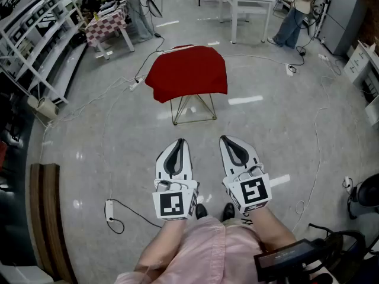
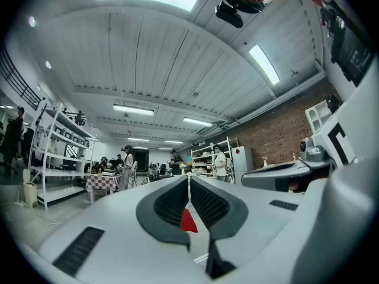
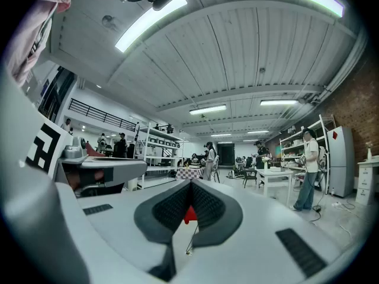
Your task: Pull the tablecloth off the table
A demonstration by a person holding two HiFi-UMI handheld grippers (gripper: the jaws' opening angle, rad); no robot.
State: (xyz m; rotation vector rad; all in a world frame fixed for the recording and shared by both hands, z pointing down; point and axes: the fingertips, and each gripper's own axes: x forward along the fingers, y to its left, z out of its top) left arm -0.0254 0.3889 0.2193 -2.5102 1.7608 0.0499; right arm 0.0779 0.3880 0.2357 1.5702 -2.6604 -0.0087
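Draping the table (image 1: 193, 114), tablecloth (image 1: 188, 71) spreads sideways.

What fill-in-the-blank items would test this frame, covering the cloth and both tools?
1. The tablecloth covering the small table is ____ in colour.
2. The left tool and the right tool both have their jaws ____.
3. The number of tools touching the tablecloth is ____.
Missing words: red; shut; zero.
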